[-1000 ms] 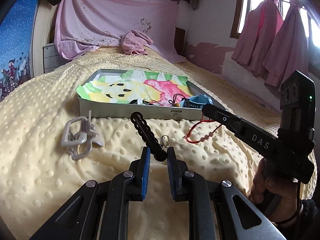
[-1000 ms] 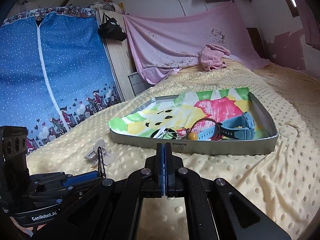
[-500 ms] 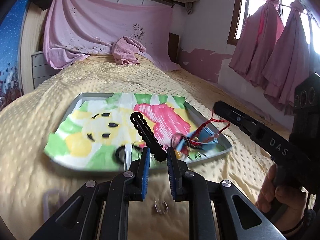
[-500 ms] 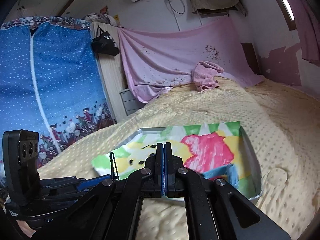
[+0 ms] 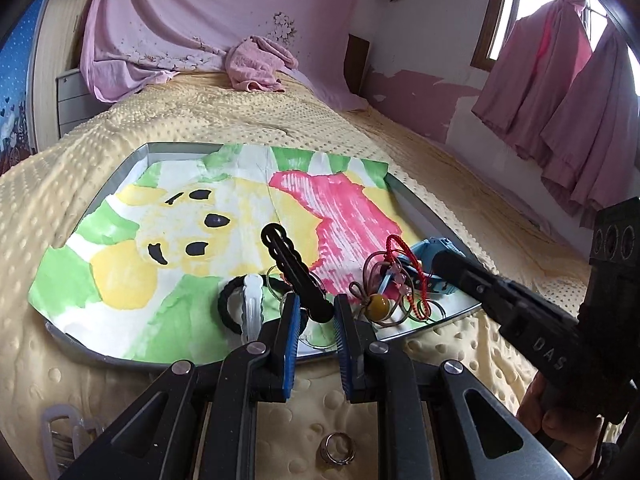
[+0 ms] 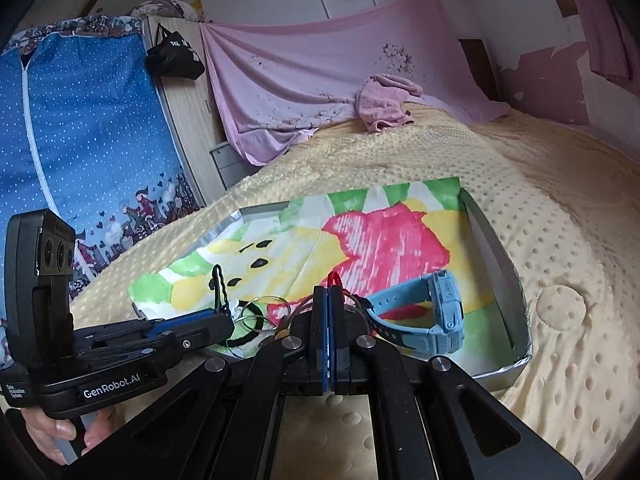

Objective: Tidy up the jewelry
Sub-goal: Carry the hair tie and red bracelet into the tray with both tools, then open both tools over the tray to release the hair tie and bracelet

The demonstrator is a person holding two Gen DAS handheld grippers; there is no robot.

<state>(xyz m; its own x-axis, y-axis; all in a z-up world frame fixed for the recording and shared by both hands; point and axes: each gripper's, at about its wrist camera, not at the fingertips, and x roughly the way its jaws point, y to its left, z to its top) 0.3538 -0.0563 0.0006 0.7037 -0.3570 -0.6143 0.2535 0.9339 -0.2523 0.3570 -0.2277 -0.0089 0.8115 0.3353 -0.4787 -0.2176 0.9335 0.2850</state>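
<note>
Ring (image 5: 335,449): lies on the yellow dotted blanket (image 5: 48,368) at the bottom centre of the left wrist view, below the gripper's arms.
Clear clip (image 5: 60,436): pale plastic piece on the blanket at the lower left corner of the left wrist view, partly cut off by the frame.
Left gripper (image 5: 316,312): its blue pads clamp the lower end of a black wavy hair clip (image 5: 294,268), which sticks up and to the left above the near edge of the tray.
Right gripper (image 6: 327,300): pads pressed together on a red cord bracelet (image 5: 404,268); a red loop of it pokes out above the tips in the right wrist view, and in the left wrist view the cord with its pink beads hangs down into the tray's lower right corner.
Tray (image 5: 424,216): grey metal, lying on the blanket at the frame's middle, lined with a painted paper (image 5: 200,208) in green, yellow and pink.
Tray contents: crowded at the near edge are a black hair tie (image 5: 226,304), a white clip (image 5: 252,300) across it, thin wire rings, a brown cord with an amber bead (image 5: 379,303), and a blue watch (image 6: 436,308) towards the right.
Far end: a pink towel (image 5: 256,64) lies bunched at the head of the bed, in the upper centre, with a pink sheet (image 5: 192,12) hung behind it.
</note>
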